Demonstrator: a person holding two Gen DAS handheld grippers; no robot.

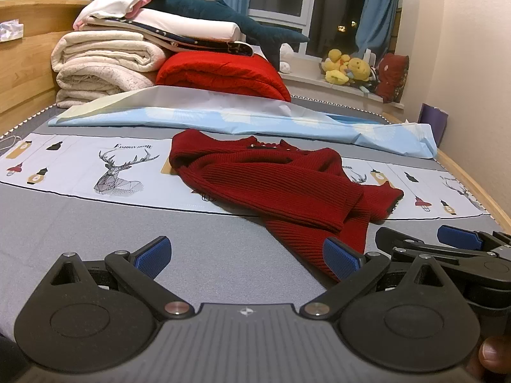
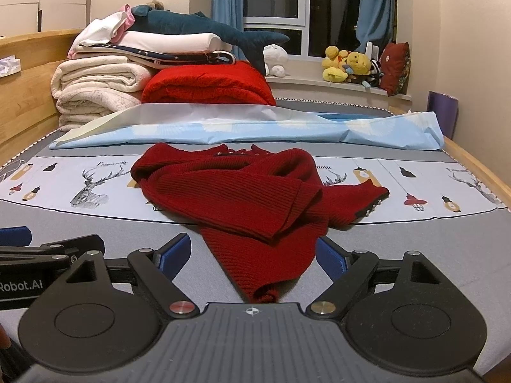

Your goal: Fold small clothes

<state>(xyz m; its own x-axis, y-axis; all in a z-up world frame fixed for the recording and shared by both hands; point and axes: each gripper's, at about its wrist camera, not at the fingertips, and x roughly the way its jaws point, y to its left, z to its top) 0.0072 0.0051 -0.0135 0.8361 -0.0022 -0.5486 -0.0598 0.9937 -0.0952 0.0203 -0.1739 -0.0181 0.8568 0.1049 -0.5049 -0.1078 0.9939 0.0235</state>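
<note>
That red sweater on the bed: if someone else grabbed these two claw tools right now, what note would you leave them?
Left gripper: open, holding nothing, low over the grey sheet, just left of the sweater's near end.
Right gripper: open, holding nothing, its fingers on either side of the sweater's near end, not closed on it.
Red sweater: rumpled in the middle of the bed, partly on the deer-print cloth, with parts lapped loosely over one another.
Done: no neat fold is visible yet.
Left: probably spread it flat first, then fold it.
</note>
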